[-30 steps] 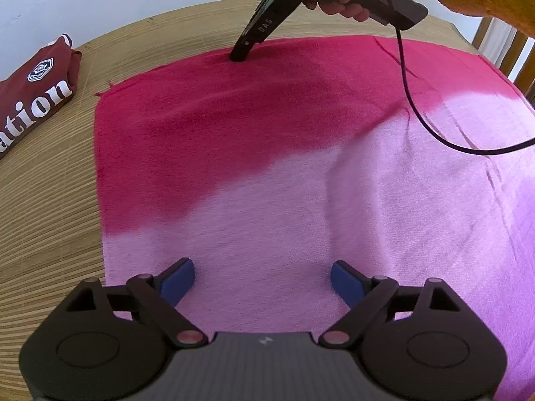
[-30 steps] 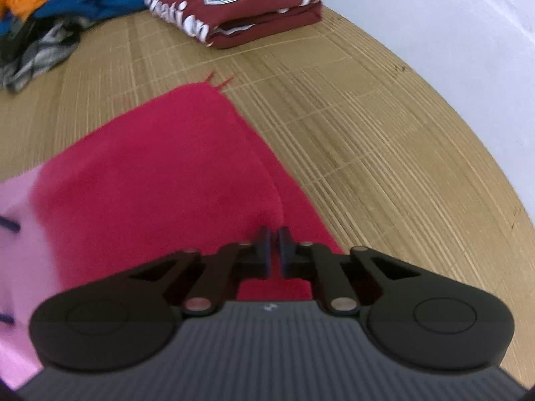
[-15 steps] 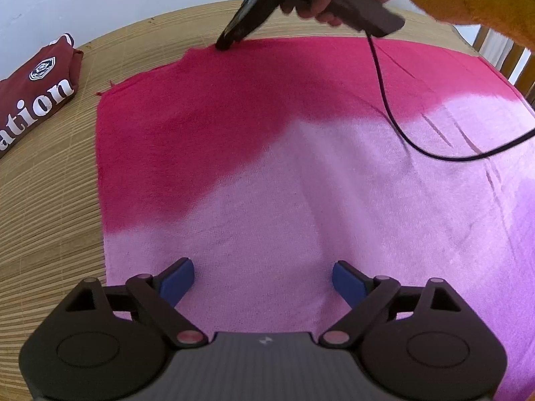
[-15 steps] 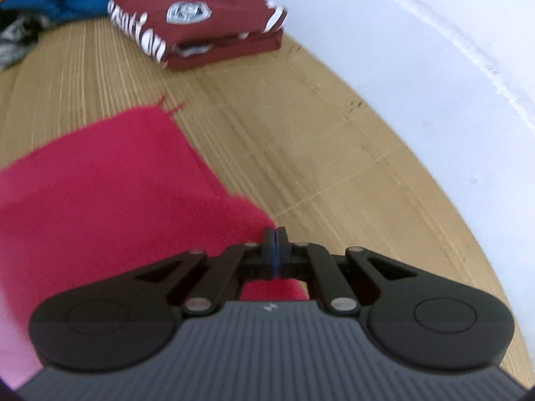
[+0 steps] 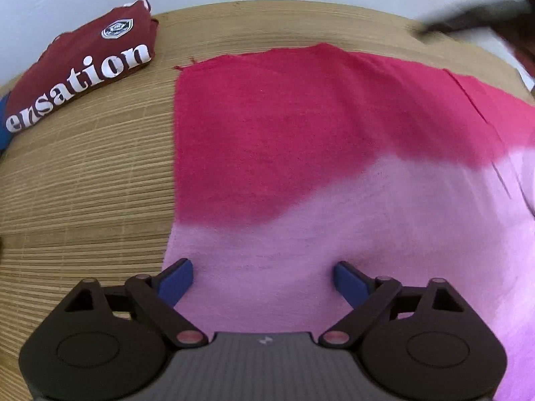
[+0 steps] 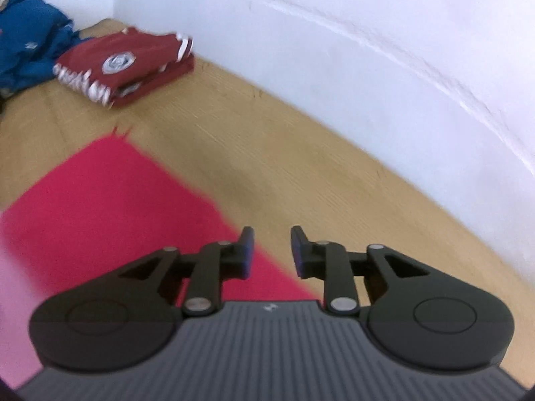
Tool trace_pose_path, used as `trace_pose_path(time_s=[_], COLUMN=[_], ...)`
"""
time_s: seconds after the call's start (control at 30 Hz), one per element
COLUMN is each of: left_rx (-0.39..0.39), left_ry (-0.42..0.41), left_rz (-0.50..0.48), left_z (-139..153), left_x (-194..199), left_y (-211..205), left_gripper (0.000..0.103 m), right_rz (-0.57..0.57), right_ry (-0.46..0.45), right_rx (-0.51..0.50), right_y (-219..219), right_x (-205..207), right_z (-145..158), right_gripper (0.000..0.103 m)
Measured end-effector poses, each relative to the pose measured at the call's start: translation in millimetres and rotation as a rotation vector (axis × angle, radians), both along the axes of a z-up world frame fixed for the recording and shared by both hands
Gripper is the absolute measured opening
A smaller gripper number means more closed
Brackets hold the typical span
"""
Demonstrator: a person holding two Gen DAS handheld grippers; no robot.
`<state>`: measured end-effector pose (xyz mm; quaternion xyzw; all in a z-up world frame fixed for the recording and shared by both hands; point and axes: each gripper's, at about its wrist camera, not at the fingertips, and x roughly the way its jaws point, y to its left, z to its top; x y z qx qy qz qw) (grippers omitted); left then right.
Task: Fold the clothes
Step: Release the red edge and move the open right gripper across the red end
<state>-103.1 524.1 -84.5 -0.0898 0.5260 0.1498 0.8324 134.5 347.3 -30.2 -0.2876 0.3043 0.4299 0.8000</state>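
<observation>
Pink cloth lay flat on the mat; left gripper gaped above it, right gripper had just been opening, empty.

White letters "ensation" run across the folded maroon shirt, below a crest.

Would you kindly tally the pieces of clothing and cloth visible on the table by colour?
Pink, crimson fading to pale: 1, the spread cloth
Maroon with white lettering: 1, the folded shirt
Blue: 1, the crumpled garment; it could be more than one piece, the pile is partly cut off
Total: 3
</observation>
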Motion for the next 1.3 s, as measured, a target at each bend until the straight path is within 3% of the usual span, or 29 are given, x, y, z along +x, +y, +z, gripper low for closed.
trace_pose_path(time_s=[0.17, 0.27, 0.37, 0.47, 0.63, 0.83, 0.9, 0.97, 1.03, 1.1, 1.2, 1.3], left_rx=[-0.001, -0.016, -0.018, 0.023, 0.094, 0.133, 0.109, 0.118, 0.141, 0.185, 0.260, 0.312], left_ry=[-0.056, -0.077, -0.046, -0.023, -0.027, -0.056, -0.061, -0.086, -0.115, -0.099, -0.067, -0.056], left_rz=[-0.087, -0.150, -0.169, -0.163, -0.130, -0.036, -0.010, 0.004, 0.009, 0.017, 0.040, 0.083], left_z=[14, 13, 3, -5, -4, -7, -7, 0, 7, 6, -3, -6], left_x=[10, 19, 34, 48, 73, 96, 100, 100, 96, 97, 99, 102], left_y=[-19, -35, -41, -42, -22, 15, 24, 28, 32, 38, 50, 68], left_gripper=[0.085, 0.086, 0.086, 0.091, 0.094, 0.101, 0.100, 0.091, 0.089, 0.090, 0.096, 0.096], right_rz=[-0.042, -0.110, -0.212, -0.296, -0.414, -0.490, -0.534, -0.581, -0.539, -0.385, -0.056, 0.167], right_ry=[0.130, 0.174, 0.230, 0.204, 0.144, 0.011, -0.021, -0.008, 0.033, 0.108, 0.235, 0.262], right_rx=[-0.114, -0.072, -0.039, 0.025, 0.132, 0.085, 0.064, 0.091, 0.203, 0.285, 0.245, 0.145], right_y=[-95, -146, -175, -171, -134, -77, -62, -52, -47, -33, 6, 50], right_x=[-36, -76, -96, -87, -25, 46, 64, 72, 60, 33, -11, -46], right_z=[-12, -21, -45, -62, -73, -77, -77, -70, -53, -37, -38, -54], right_gripper=[0.028, 0.028, 0.028, 0.028, 0.028, 0.032, 0.035, 0.035, 0.036, 0.036, 0.035, 0.035])
